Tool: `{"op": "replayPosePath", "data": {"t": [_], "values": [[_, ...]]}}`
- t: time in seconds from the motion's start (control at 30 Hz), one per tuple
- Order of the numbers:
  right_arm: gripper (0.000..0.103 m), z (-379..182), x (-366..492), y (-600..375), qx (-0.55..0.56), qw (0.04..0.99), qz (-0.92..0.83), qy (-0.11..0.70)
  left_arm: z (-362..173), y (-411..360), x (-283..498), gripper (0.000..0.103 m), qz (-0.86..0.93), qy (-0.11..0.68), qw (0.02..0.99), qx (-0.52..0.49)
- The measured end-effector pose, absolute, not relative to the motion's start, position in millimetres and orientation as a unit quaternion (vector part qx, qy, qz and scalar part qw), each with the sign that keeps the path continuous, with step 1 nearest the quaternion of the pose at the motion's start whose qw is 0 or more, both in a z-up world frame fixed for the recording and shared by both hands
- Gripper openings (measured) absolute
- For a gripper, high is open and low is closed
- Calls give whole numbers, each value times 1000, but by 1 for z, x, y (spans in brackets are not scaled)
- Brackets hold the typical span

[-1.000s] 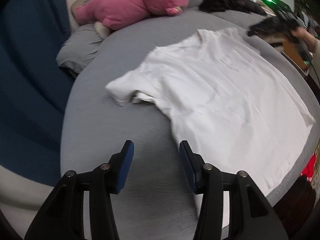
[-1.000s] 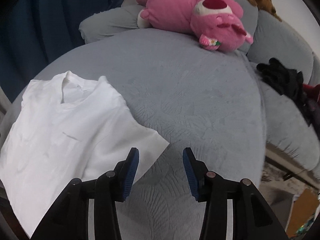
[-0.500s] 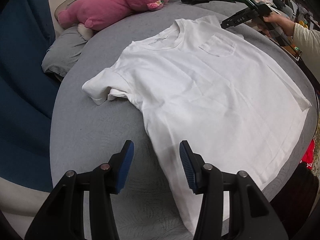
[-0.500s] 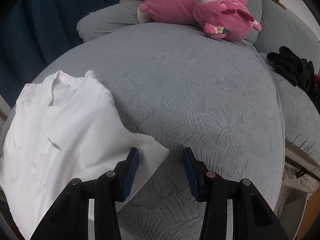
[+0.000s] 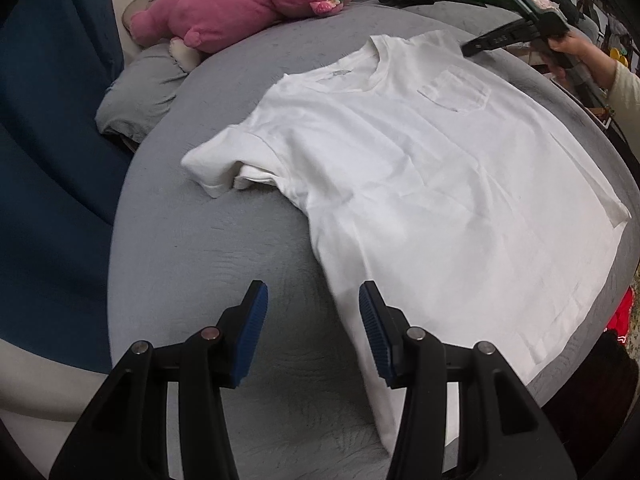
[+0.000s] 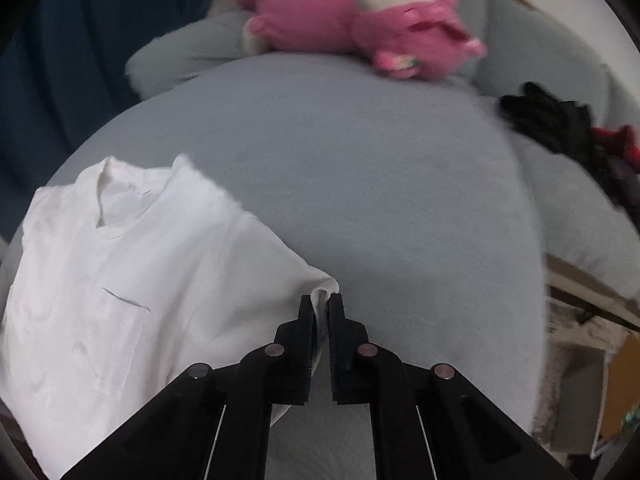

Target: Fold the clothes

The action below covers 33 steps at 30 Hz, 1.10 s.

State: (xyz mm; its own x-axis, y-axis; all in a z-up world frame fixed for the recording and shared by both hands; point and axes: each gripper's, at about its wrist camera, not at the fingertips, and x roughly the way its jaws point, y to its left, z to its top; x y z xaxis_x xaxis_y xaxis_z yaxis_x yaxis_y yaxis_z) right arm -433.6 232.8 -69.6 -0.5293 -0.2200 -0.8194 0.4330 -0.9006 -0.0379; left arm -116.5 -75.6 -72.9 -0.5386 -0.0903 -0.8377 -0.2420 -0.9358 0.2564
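A white T-shirt (image 5: 420, 184) with a chest pocket lies spread face up on a round grey bed (image 5: 192, 264). Its near sleeve is crumpled and folded under itself. My left gripper (image 5: 312, 312) hangs open above the bed, with the shirt's side edge running between its blue pads. In the right wrist view the same T-shirt (image 6: 132, 292) fills the lower left, and my right gripper (image 6: 320, 312) is shut on the tip of its far sleeve, lifting a small peak of cloth. That right gripper (image 5: 472, 46) shows at the shirt's far shoulder in the left wrist view, held by a hand.
A pink plush toy (image 5: 248, 4) lies on a grey pillow (image 5: 140, 96) at the back of the bed. Dark and red clothes (image 6: 568, 128) are heaped on the grey cushion at the right. A dark blue curtain (image 5: 48, 140) hangs left of the bed.
My right gripper went from open beside the sleeve corner to shut on it. The left gripper shifted slightly, staying open over the shirt's side edge.
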Motion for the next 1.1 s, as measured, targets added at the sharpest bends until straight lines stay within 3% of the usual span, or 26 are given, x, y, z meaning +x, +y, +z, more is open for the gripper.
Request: {"op": "replayPosePath", "data": {"t": [0.17,0.37,0.47,0.53,0.67,0.93,1.1], "values": [[6,-58,-425,256,455,145,-872,103,-68,-84,-115,44,865,165,32,-474],[7,-79,-433,240,470,121,-860,158,-70,-91,-120,44,863,161,28,-477],[21,-84,-435,241,469,104,-860,174,-69,-101,-121,44,865,160,20,-476],[42,-81,-434,244,455,73,-867,191,-68,-113,-125,45,868,154,9,-472],[42,-69,-431,258,431,-15,-871,234,-64,-144,-135,45,875,126,-17,-466],[43,-17,-397,216,425,138,-886,126,-57,-181,-177,45,901,69,1,-427],[43,14,-365,117,397,281,-861,149,-74,-187,-182,45,898,22,20,-439]]}}
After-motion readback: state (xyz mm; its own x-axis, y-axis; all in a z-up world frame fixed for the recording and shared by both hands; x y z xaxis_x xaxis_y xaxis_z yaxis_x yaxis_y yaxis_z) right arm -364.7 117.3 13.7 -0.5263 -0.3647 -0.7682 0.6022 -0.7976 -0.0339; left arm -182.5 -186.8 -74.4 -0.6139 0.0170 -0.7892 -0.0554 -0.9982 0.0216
